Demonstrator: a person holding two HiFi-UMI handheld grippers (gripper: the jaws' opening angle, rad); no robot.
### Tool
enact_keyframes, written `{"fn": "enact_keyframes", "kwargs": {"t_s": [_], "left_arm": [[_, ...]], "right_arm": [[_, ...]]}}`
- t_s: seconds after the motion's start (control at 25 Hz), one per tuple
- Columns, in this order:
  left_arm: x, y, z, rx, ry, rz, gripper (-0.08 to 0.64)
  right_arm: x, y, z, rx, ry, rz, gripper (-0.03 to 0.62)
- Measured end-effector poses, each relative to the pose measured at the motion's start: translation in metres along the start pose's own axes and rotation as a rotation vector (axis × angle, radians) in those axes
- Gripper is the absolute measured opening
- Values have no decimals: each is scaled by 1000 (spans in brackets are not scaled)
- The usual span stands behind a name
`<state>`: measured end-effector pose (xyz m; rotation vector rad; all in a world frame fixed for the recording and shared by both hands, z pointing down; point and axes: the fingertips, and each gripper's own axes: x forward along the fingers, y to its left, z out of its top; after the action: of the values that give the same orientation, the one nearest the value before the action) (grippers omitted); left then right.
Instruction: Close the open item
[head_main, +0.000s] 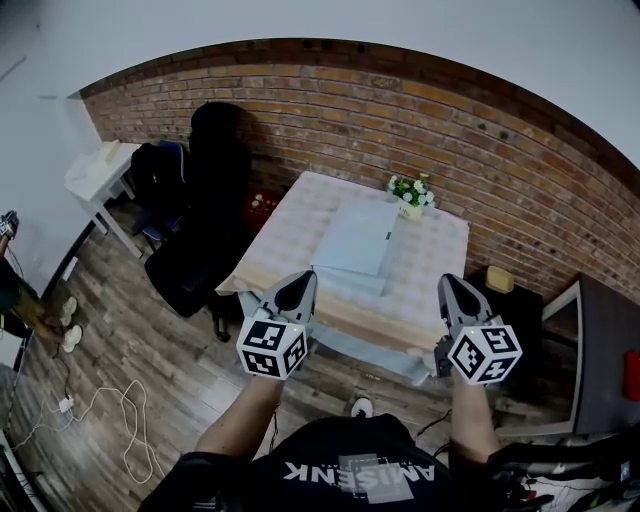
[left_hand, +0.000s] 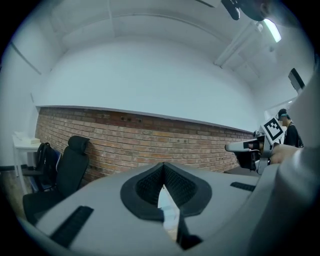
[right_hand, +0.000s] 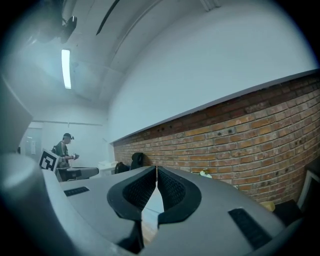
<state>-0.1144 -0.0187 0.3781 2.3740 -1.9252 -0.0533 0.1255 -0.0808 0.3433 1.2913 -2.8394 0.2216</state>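
A light grey laptop (head_main: 355, 240) lies on a table with a checked cloth (head_main: 440, 250), and its lid appears open. Both grippers hover side by side at the table's near edge, short of the laptop and touching nothing. My left gripper (head_main: 305, 284) points at the laptop's near left corner with its jaws together (left_hand: 163, 170). My right gripper (head_main: 447, 288) is to the laptop's right, jaws likewise closed on nothing (right_hand: 156, 172). Each gripper view catches the other gripper off to the side: the right gripper (left_hand: 250, 146) and the left gripper (right_hand: 75, 173).
A small pot of flowers (head_main: 410, 196) stands at the table's far edge by the brick wall (head_main: 480, 130). A black office chair (head_main: 215, 165) and a white desk (head_main: 100, 170) are to the left, a dark cabinet (head_main: 600, 350) to the right. Cables (head_main: 100, 400) lie on the floor.
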Motion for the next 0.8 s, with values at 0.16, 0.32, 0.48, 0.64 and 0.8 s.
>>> {"fn": "enact_keyframes", "kwargs": {"t_s": [0.16, 0.32, 0.48, 0.64, 0.8], "left_arm": [[35, -6, 0, 12, 3, 9, 12], [66, -7, 0, 9, 4, 41, 12], [87, -4, -1, 6, 23, 72, 12], [103, 1, -7, 6, 45, 76, 12], [121, 9, -16, 7, 66, 58, 12]], "right_arm": [[19, -30, 0, 2, 6, 30, 43], [34, -59, 2, 9, 3, 51, 43], [47, -82, 2, 13, 24, 71, 43], [63, -93, 0, 25, 35, 81, 44], [81, -98, -5, 42, 46, 84, 48]]}}
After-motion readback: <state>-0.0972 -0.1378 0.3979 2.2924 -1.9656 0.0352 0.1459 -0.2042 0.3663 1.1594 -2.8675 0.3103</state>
